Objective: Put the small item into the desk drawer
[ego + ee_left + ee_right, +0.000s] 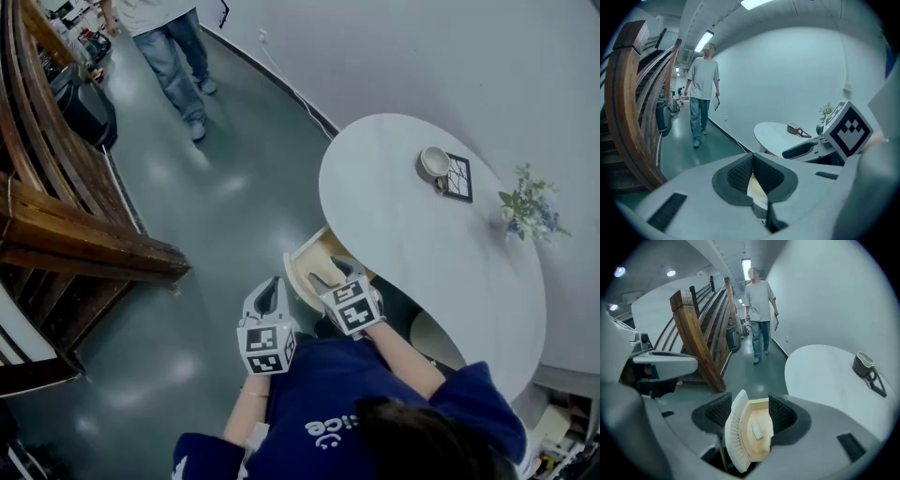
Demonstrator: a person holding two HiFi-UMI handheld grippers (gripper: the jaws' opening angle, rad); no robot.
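small item (pixel 756 429) in open drawer (pixel 757 404), visible only in right gripper view

White desk (pixel 422 246), pale wooden drawer (pixel 312 255)

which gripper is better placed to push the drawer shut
Probably the right gripper: it hangs over the open drawer, with the drawer's ribbed front between its open jaws. The left gripper is off to the side.

Both arms (pixel 405 354) reach out forward, side by side. Left tongs (pixel 271 285) are pinched together at the tips, right tongs (pixel 330 273) are spread apart and sit slightly further ahead.
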